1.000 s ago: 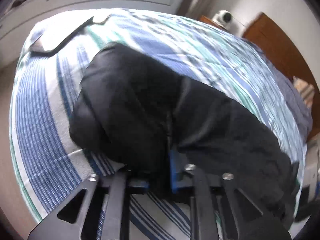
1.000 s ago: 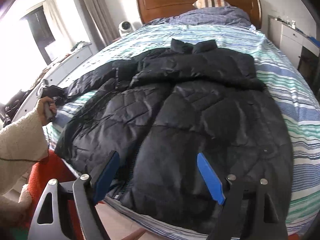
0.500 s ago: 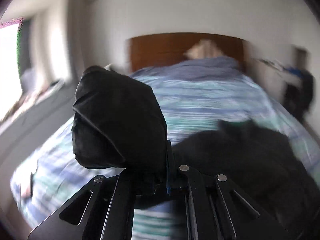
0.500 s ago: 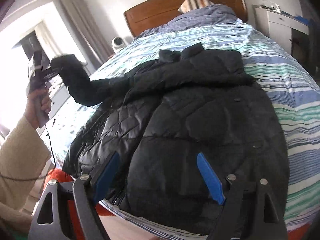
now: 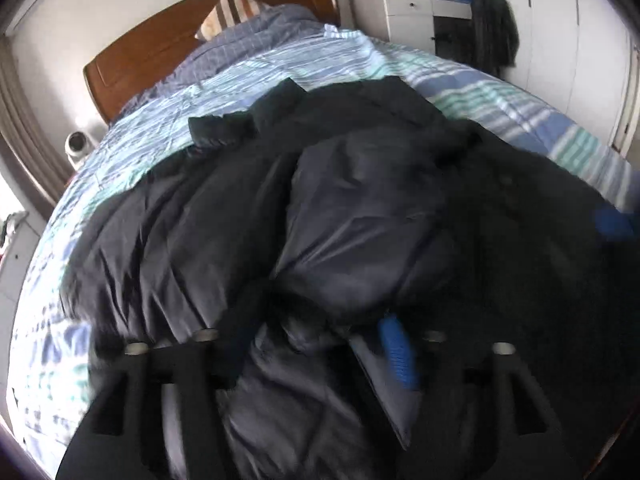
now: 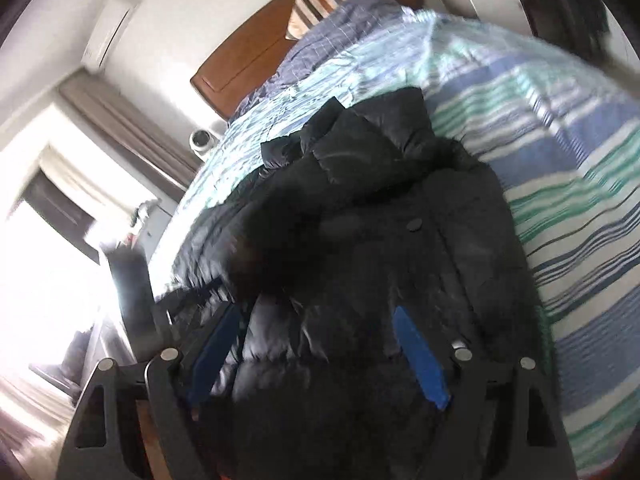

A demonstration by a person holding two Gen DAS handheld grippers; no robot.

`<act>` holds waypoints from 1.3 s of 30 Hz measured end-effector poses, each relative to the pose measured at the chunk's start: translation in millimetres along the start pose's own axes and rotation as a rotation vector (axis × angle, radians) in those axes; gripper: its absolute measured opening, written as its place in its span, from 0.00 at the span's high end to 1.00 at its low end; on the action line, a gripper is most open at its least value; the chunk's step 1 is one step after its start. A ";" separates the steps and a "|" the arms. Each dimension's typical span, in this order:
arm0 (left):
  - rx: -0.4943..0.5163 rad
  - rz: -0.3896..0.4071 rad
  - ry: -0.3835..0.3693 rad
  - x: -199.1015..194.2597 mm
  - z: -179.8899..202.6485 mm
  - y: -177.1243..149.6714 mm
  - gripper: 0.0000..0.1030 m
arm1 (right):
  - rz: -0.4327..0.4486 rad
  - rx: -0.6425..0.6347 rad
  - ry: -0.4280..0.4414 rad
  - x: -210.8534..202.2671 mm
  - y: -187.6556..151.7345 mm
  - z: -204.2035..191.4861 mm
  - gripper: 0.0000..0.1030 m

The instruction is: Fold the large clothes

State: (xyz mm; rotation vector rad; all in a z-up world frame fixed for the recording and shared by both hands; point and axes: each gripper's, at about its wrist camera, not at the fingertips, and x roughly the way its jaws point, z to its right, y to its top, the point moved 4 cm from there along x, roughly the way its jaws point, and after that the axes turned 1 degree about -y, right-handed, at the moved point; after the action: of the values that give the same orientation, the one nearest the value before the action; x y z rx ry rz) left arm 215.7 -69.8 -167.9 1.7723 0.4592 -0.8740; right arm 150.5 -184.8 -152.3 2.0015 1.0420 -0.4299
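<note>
A large black puffer jacket (image 5: 360, 208) lies spread on the striped bed (image 5: 140, 132), collar toward the headboard. Its left sleeve (image 5: 360, 240) now lies folded across the jacket's front. My left gripper (image 5: 316, 344) hovers just above the sleeve end with its jaws open; one blue pad (image 5: 396, 356) shows, the other is hidden by dark fabric and blur. In the right wrist view the jacket (image 6: 380, 240) fills the middle. My right gripper (image 6: 316, 356) is open and empty above the jacket's lower hem.
A wooden headboard (image 5: 160, 44) with a striped pillow (image 5: 232, 12) and a rumpled blue-grey quilt is at the far end. A white dresser (image 5: 408, 16) and a dark garment on a chair stand at the far right. A window and curtains (image 6: 120, 132) are at left.
My left gripper carried the sleeve up from the bed's left side, swung it over the jacket, and opened, letting it go. My right gripper stayed open and moved closer over the hem, tilting.
</note>
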 end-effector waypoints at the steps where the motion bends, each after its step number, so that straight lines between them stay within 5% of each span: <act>1: -0.001 0.006 -0.008 -8.1 -1.6 -8.3 0.27 | -0.008 0.018 0.031 5.4 3.9 -0.4 0.20; 5: -0.066 0.002 -0.039 -45.8 -23.5 -43.6 0.19 | -0.067 0.046 0.121 45.5 21.0 -12.5 0.20; 12: -0.283 -0.016 -0.035 -73.2 -87.6 -85.0 0.19 | -0.152 -0.043 0.021 125.6 31.5 -38.8 0.21; 13: -0.306 -0.018 -0.032 -76.6 -96.0 -89.3 0.19 | -0.145 -0.097 0.000 129.2 35.3 -50.0 0.40; 14: -0.322 -0.019 -0.025 -80.1 -103.3 -91.8 0.19 | -0.128 -0.157 -0.042 128.7 43.3 -60.8 0.76; 15: -0.328 -0.018 -0.021 -82.3 -107.9 -94.4 0.19 | -0.098 -0.194 -0.048 123.8 56.2 -69.8 0.82; 21: -0.383 -0.017 -0.045 -88.0 -141.9 -81.5 0.19 | 0.126 -0.331 -0.244 89.6 140.6 -73.2 0.82; 25: -0.411 -0.050 -0.115 -79.0 -151.2 -65.0 0.19 | 0.013 -0.302 -0.389 123.6 144.5 -22.4 0.78; 27: -0.414 -0.060 -0.149 -76.1 -159.0 -51.1 0.19 | -0.100 -0.288 -0.449 145.0 129.6 -2.6 0.61; 28: -0.412 -0.063 -0.163 -76.2 -165.3 -41.1 0.19 | -0.125 -0.281 -0.446 147.4 123.9 2.8 0.38; 29: -0.414 -0.063 -0.166 -74.9 -174.5 -29.6 0.18 | -0.112 -0.281 -0.423 142.5 120.8 2.9 0.26; 35: -0.447 -0.006 -0.118 -40.9 -219.2 30.0 0.07 | 0.116 -0.418 -0.403 99.3 128.6 -48.8 0.25; 39: -0.384 -0.025 -0.049 19.8 -220.0 49.6 0.15 | 0.044 -0.489 -0.322 137.3 126.5 -64.5 0.25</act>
State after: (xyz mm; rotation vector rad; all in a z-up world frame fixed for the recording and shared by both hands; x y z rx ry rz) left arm 336.8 113.3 -112.4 1.3932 0.5763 -0.7852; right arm 329.3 -103.3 -132.4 1.4611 0.8050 -0.4107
